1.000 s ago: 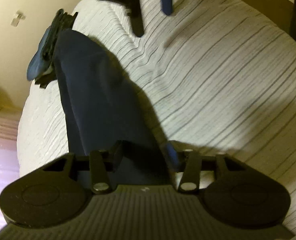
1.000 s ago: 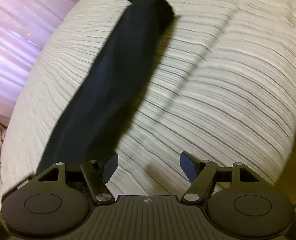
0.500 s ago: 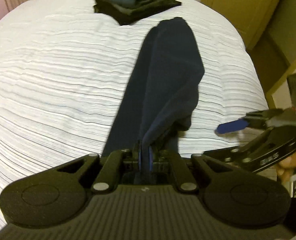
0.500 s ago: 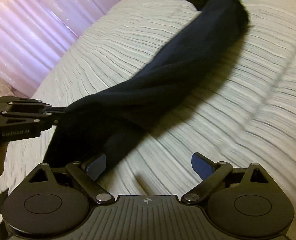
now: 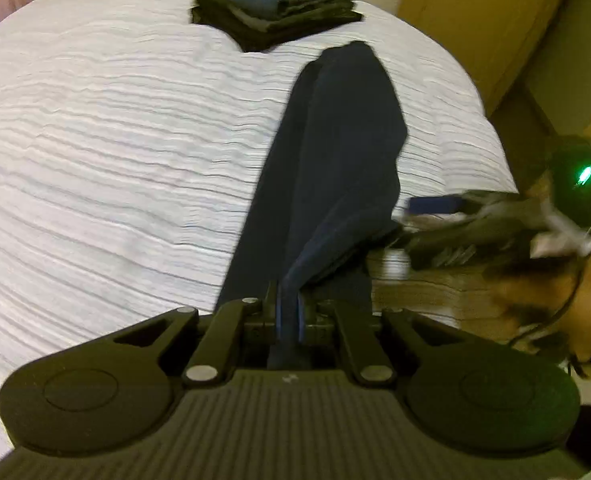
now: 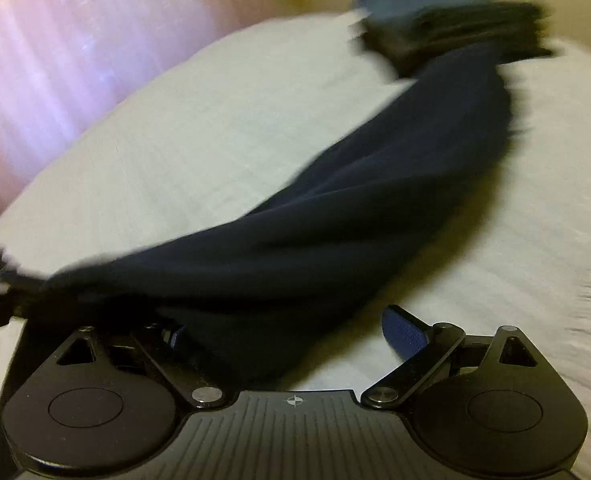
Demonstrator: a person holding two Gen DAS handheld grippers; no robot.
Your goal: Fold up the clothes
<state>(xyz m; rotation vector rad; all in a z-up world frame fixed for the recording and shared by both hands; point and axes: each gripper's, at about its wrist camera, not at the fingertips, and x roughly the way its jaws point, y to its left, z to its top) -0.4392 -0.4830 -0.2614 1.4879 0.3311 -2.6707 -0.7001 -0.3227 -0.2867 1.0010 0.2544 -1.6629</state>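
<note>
A long dark navy garment (image 5: 335,152) lies stretched across the white striped bed (image 5: 115,140). My left gripper (image 5: 290,316) is shut on the garment's near end and lifts it a little. In the right wrist view the garment (image 6: 355,216) runs from the far stack down to the left. My right gripper (image 6: 283,334) is open, its jaws wide apart around the cloth's near edge; its left finger is half hidden by the cloth. The right gripper (image 5: 435,206) also shows blurred at the right of the left wrist view.
A stack of folded dark and blue clothes (image 5: 275,4) sits at the far end of the bed, also seen blurred in the right wrist view (image 6: 447,28). A pink curtain (image 6: 55,60) hangs to the left. A wooden panel (image 5: 475,20) stands at the right.
My left gripper closed on the garment's end a second ago and still holds it. My right gripper has moved in toward the cloth beside the left one, still open.
</note>
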